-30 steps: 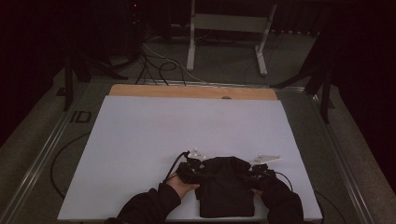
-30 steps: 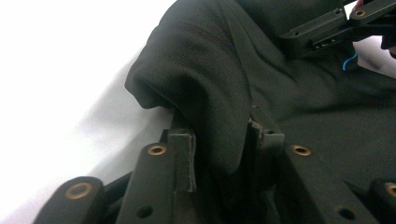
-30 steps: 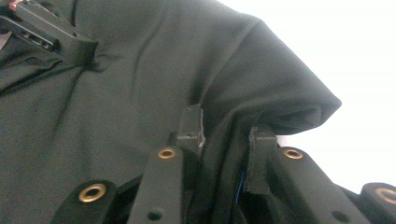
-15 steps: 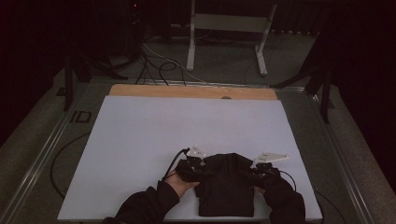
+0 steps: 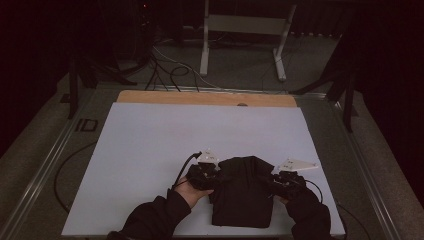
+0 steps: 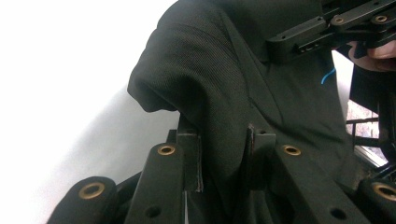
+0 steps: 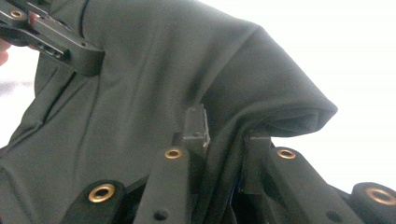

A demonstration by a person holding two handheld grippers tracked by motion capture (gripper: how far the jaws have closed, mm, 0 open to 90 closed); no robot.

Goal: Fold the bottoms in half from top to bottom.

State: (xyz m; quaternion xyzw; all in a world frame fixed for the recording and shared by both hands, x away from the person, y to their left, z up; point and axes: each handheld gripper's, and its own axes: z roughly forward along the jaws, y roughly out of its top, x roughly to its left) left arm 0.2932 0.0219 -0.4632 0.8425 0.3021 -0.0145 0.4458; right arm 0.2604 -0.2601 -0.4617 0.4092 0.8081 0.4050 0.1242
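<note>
A folded black garment [image 5: 244, 192] lies near the front edge of the white table sheet [image 5: 160, 140]. My left gripper [image 5: 204, 176] is at its left edge and my right gripper [image 5: 286, 183] at its right edge. In the left gripper view the dark cloth [image 6: 224, 93] runs down between the two jaws, which are shut on it. In the right gripper view a fold of the cloth [image 7: 261, 79] is pinched between the jaws the same way. The garment's far part is lifted and bunched between the two grippers.
A wooden strip [image 5: 205, 98] borders the far edge of the table. Behind it stand a white metal frame [image 5: 245, 30] and loose cables [image 5: 170, 70] on the floor. Dark stands [image 5: 345, 85] flank the table.
Both grippers have moved slightly toward the far side, carrying the garment's upper edge with them. The cloth is bunched a little higher between them.
</note>
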